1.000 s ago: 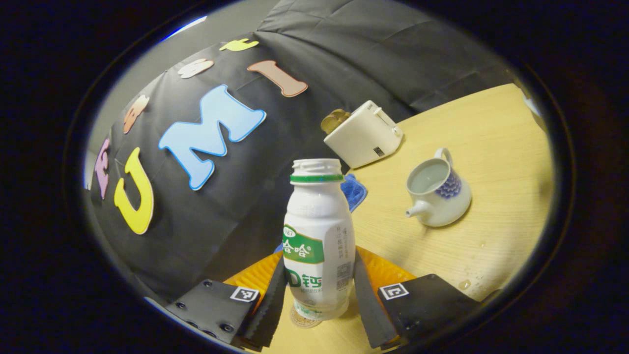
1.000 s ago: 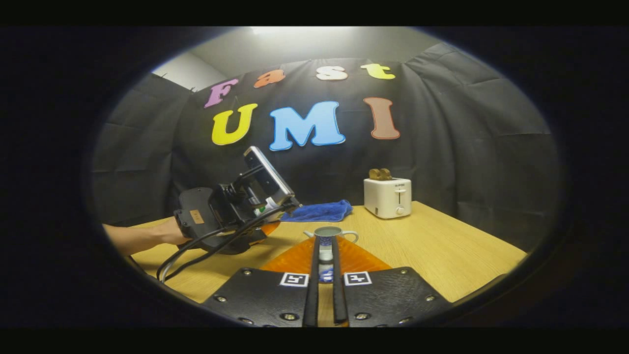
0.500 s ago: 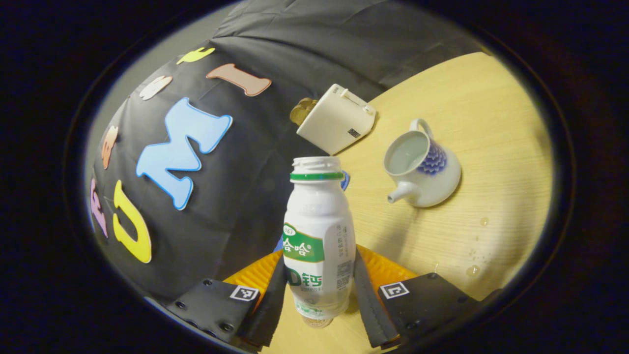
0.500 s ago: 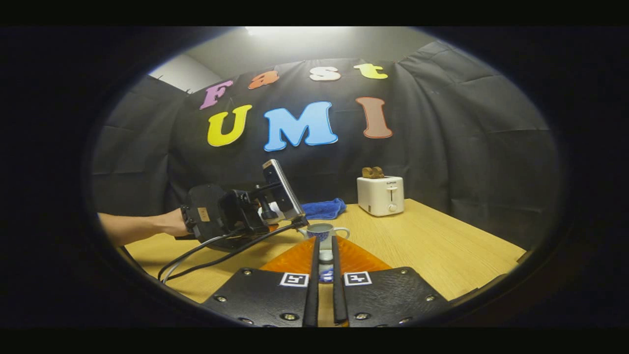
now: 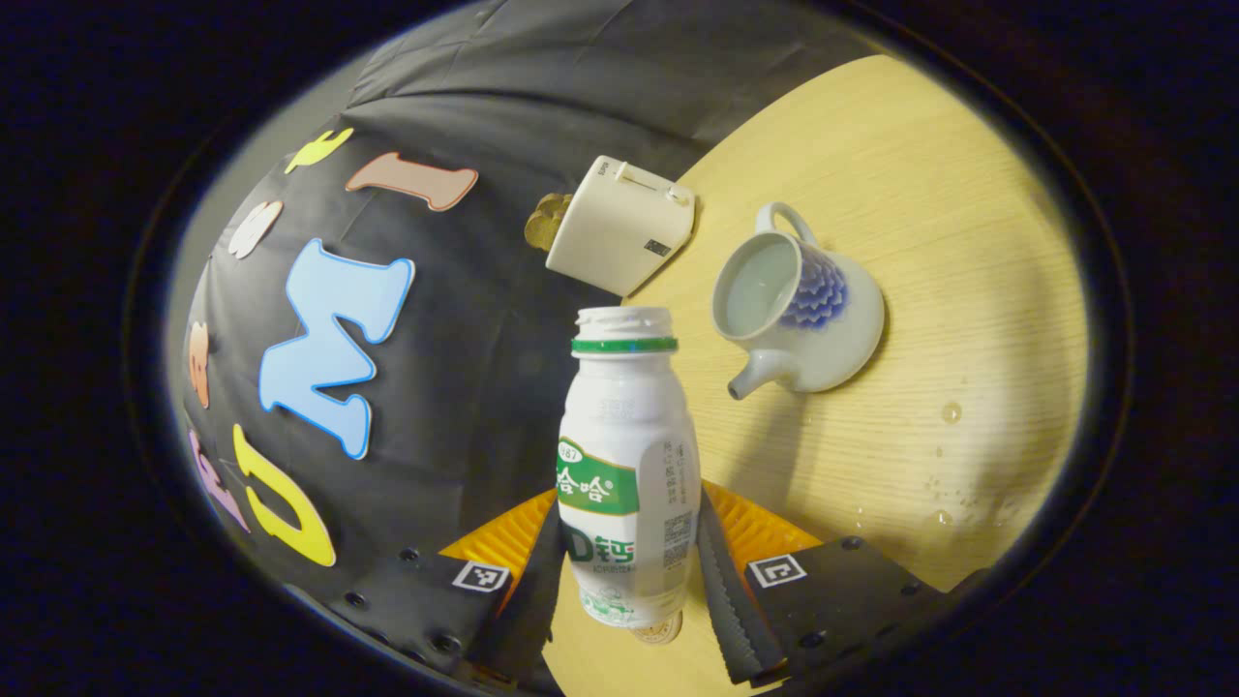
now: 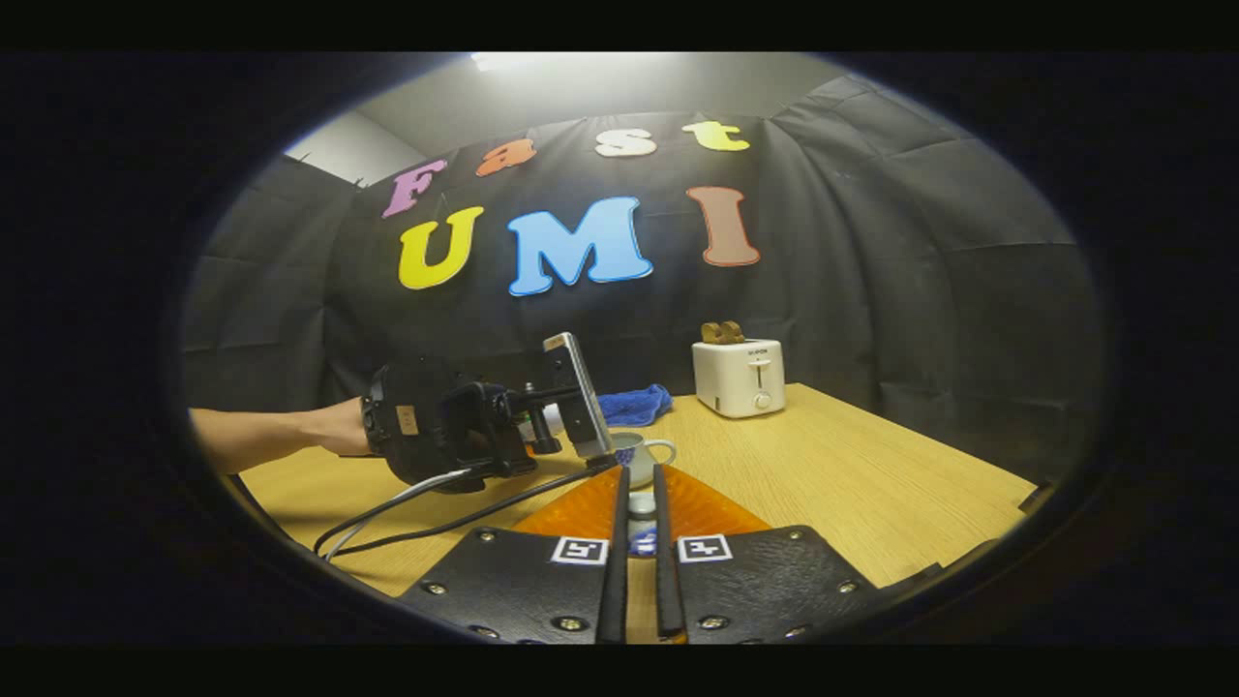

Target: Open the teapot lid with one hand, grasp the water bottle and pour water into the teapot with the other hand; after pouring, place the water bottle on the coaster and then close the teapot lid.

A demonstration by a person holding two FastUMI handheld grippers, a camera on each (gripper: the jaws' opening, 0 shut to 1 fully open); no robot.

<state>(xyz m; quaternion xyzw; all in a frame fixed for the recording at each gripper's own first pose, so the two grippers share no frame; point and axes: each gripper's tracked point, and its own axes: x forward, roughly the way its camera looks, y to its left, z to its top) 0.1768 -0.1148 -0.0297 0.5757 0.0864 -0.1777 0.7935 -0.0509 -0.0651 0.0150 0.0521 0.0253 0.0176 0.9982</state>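
We keep the left gripper (image 5: 627, 571) clamped on the water bottle (image 5: 627, 474), tipping its mouth slowly over the open teapot (image 5: 799, 310) at its right, while the right gripper (image 6: 640, 542) pinches the lid (image 6: 640, 505).

The left gripper (image 5: 629, 571) is tilted, its fingers (image 5: 721, 581) clamping a bottle's sides. A bare forearm (image 6: 261, 447) carries it. The right gripper (image 6: 639, 513) is level, fingers nearly together, pinching a small knob.

In the right gripper view the teapot (image 6: 644, 451) is sitting on the counter (image 6: 871, 494), the toaster (image 6: 740, 377) standing behind it to the right, a cloth (image 6: 634, 404) lying left of the toaster.
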